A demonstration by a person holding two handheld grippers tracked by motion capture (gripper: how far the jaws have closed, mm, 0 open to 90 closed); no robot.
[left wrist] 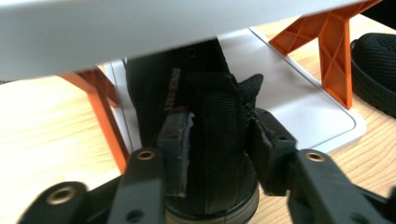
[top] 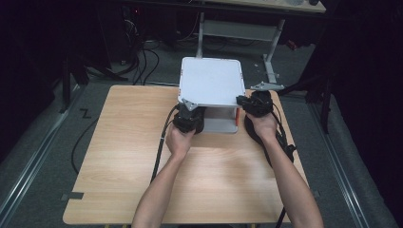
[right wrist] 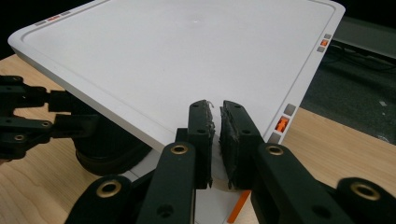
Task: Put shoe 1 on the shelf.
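**Shoe going onto the lower shelf of the rack**

A small white two-tier rack [top: 210,80] with orange legs [left wrist: 337,56] stands at the far middle of the bench [top: 123,156]. The left gripper [left wrist: 215,140] sits at the rack's near left corner, with a black shoe [left wrist: 205,107] between its fingers [left wrist: 173,140]. The shoe's toe already lies under the top shelf, resting on the white lower shelf [left wrist: 299,98], heel toward the gripper. The fingers stand a little apart from the heel: a sliver of gap shows along the left pad, and the right pad looks just off the fabric, so the grip seems loosened rather than clamped.

The right gripper [right wrist: 215,135] hovers at the near right corner of the top shelf, its fingers nearly together with nothing between them. A second black shoe [top: 254,130] lies on the bench just right of the rack, below the right hand.

By my reading, the first shoe is placed or nearly so. What remains is to draw the left gripper clear, then fetch the second shoe and set it beside the first.
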